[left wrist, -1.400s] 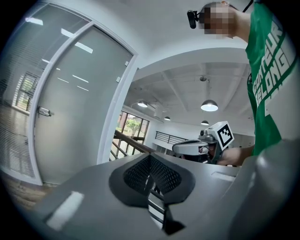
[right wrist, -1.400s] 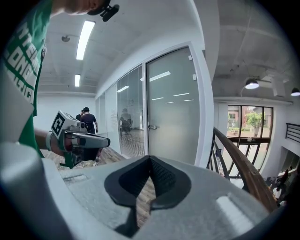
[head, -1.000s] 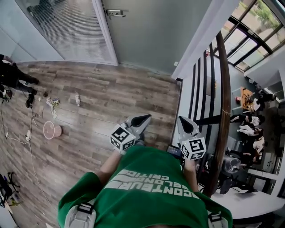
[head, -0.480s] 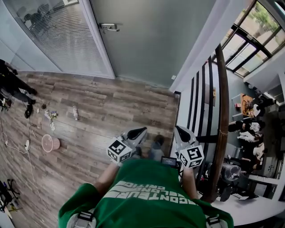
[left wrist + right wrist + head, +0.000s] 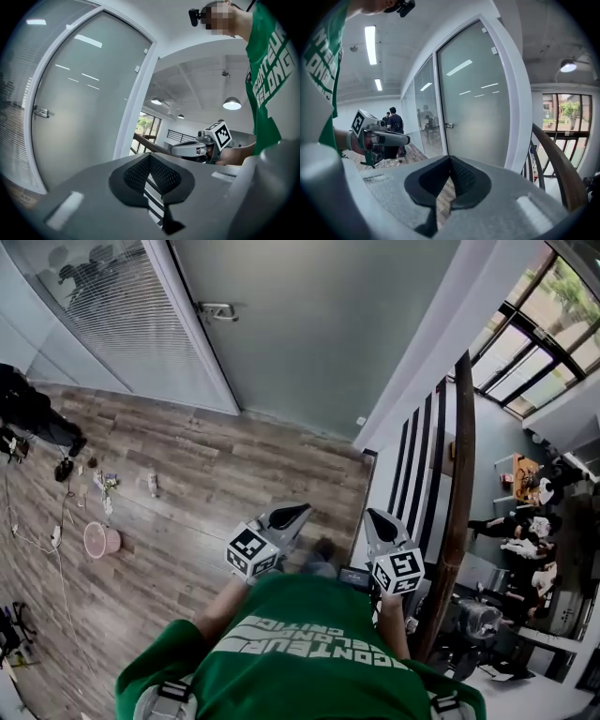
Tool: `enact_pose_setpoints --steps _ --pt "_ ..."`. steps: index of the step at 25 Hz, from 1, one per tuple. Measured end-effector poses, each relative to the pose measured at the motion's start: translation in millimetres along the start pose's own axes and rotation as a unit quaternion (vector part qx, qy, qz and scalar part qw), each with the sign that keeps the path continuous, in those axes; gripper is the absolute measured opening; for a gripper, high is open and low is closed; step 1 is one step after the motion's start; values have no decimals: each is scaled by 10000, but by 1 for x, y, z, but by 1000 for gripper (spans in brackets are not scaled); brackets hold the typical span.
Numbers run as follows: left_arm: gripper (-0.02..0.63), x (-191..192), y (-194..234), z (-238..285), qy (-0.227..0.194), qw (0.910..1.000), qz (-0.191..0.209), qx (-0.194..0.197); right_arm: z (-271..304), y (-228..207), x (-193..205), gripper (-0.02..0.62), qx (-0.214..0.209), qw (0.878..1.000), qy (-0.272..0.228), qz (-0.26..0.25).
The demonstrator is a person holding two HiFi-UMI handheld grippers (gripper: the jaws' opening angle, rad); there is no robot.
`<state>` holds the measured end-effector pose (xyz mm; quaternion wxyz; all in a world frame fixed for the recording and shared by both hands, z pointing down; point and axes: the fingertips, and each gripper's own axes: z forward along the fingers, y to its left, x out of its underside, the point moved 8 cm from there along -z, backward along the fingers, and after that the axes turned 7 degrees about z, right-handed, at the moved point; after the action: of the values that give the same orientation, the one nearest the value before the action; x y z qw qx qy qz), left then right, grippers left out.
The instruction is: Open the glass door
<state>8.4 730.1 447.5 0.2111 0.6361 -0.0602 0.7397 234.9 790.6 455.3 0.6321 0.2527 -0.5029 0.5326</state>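
The frosted glass door stands closed in its white frame across the wood floor ahead, with a metal handle on its left side. It also shows in the left gripper view as door with handle, and in the right gripper view as door with handle. My left gripper and right gripper are held side by side in front of my chest, well short of the door. Both left gripper and right gripper are shut with nothing between the jaws.
A stair railing with a wooden handrail and black bars runs along my right. A glass wall with blinds adjoins the door on the left. A person stands at far left; a pink round thing and cables lie on the floor.
I have walked toward the door, so it and its handle appear larger and closer. Both grippers came along with me, still shut and side by side.
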Motion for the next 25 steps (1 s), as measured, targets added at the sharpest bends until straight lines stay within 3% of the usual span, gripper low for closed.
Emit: enact_pose_setpoints --steps 5,16,25 --pt "15 -9 -1 32 -14 9999 86 -78 8 -40 4 -8 -88 9998 139 82" --pt "15 -6 9 53 25 9984 -214 -522 43 -85 -13 -8 -446 9987 252 -70" --pt "15 -15 76 58 -13 9989 -313 -350 91 -82 -41 -8 -277 9996 65 -79"
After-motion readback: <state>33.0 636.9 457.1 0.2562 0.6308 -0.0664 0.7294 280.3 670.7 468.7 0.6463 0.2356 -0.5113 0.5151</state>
